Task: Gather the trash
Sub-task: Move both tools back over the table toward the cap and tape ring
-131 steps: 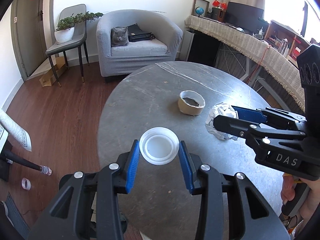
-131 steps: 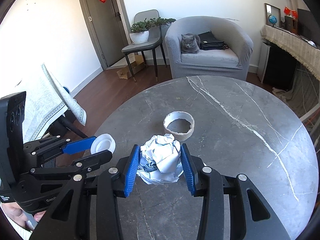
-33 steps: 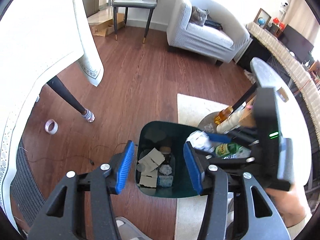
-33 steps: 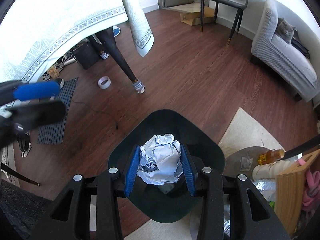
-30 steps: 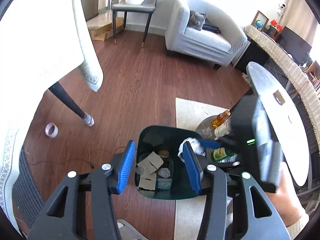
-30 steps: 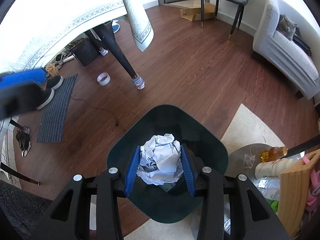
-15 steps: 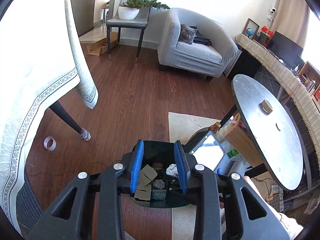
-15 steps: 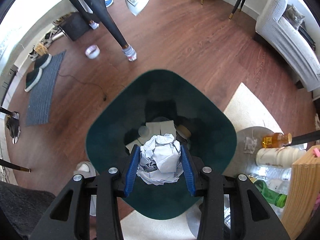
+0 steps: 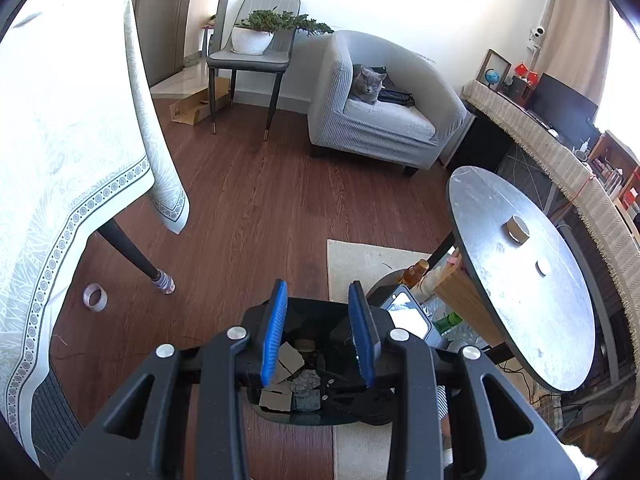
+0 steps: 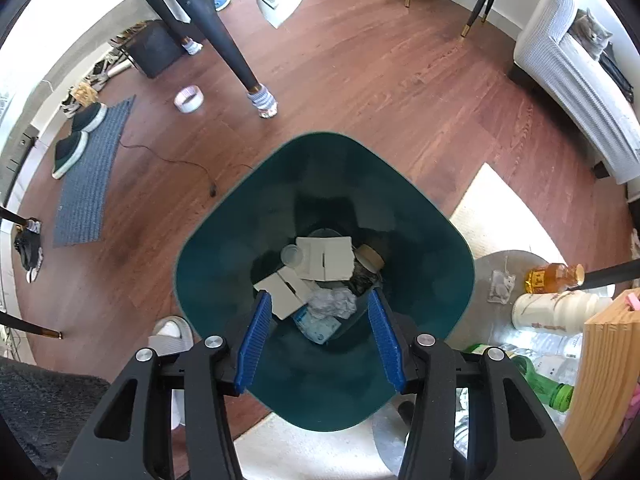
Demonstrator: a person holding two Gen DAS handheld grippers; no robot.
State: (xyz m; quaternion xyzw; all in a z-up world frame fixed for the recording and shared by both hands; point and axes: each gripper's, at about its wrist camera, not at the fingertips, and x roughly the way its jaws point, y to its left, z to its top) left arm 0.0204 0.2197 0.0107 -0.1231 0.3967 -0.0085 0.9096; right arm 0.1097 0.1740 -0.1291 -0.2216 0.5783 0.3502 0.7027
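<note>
The dark green trash bin stands on the floor right below my right gripper, which is open and empty above the bin's mouth. The crumpled white paper ball lies at the bottom of the bin among cardboard pieces and a clear lid. In the left wrist view my left gripper is open and empty, higher up, with the bin and the paper ball between its fingers. The right gripper's body shows over the bin.
A round grey table with a tape roll and a small disc stands at right. Bottles and a wooden box sit beside the bin. A clothed table's leg, a tape ring, an armchair with a cat.
My right gripper has opened and the paper ball has dropped into the bin. My left gripper has lifted further and tilted up toward the room.
</note>
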